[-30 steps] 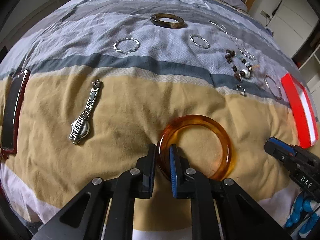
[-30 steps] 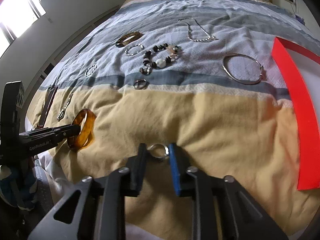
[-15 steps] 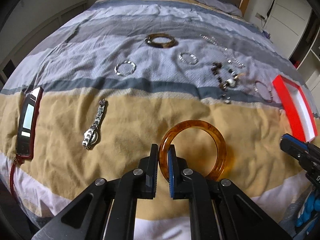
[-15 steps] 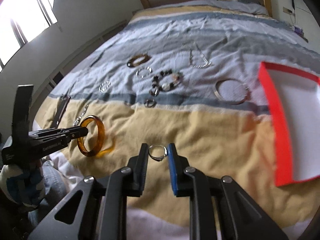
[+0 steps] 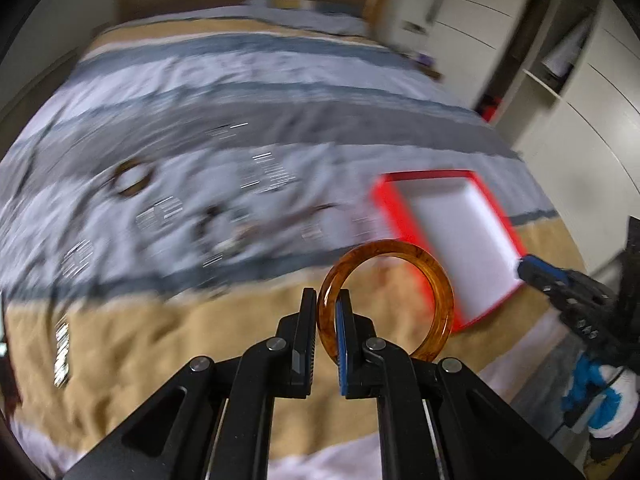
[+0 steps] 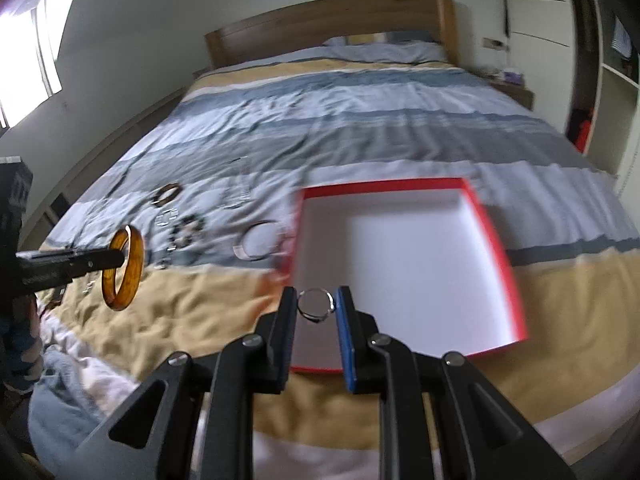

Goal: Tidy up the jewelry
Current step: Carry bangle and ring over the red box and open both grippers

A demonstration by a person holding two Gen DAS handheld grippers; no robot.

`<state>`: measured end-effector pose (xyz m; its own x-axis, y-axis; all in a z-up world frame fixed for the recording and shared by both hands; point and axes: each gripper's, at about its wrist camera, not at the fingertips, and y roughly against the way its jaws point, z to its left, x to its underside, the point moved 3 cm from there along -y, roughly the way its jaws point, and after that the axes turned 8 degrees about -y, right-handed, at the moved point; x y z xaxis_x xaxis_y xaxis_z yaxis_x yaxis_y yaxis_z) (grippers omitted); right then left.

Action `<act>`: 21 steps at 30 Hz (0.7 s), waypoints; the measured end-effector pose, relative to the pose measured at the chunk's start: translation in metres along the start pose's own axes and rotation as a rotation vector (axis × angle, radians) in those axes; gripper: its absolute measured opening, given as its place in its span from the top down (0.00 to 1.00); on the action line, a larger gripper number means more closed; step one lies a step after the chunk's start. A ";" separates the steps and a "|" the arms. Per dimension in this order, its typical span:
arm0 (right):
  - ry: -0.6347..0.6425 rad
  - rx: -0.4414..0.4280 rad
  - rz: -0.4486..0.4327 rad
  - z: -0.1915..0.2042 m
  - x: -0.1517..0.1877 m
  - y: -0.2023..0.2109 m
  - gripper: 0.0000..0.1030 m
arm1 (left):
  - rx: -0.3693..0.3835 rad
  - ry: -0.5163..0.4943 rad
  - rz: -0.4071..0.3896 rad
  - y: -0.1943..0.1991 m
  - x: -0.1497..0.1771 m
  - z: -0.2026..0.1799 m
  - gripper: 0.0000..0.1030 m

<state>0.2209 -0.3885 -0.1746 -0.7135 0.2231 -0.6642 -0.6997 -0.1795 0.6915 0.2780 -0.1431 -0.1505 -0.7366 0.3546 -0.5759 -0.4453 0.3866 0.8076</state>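
Observation:
My left gripper is shut on an amber bangle and holds it in the air above the bed; the bangle also shows in the right wrist view. My right gripper is shut on a small silver ring, held above the near left corner of the red-rimmed white box. The box lies open on the bed, to the right of the bangle in the left wrist view. The right gripper shows at the right edge of that view.
Several pieces lie on the striped bedspread left of the box: a brown bangle, a bead bracelet and a thin silver bangle. A silver watch lies blurred at the left. Headboard and wardrobe stand behind.
Both grippers have risen from the bedspread and swung right toward the red box, carrying the amber bangle and the silver ring. The box now lies just beyond the right gripper.

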 end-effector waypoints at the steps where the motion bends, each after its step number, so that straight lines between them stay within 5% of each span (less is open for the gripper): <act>1: -0.007 0.012 -0.001 -0.011 -0.003 -0.001 0.82 | 0.017 -0.026 0.000 -0.008 -0.010 -0.014 0.92; 11: -0.050 0.078 0.069 -0.091 -0.012 -0.047 0.82 | 0.008 -0.217 0.141 -0.135 -0.073 -0.106 0.92; 21: 0.007 0.130 0.169 -0.114 0.005 -0.078 0.81 | -0.077 -0.279 0.235 -0.197 -0.073 -0.121 0.91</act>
<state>0.2681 -0.4828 -0.2642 -0.8211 0.1931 -0.5372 -0.5599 -0.0887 0.8238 0.3580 -0.3486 -0.2519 -0.6608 0.6489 -0.3772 -0.3254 0.2052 0.9230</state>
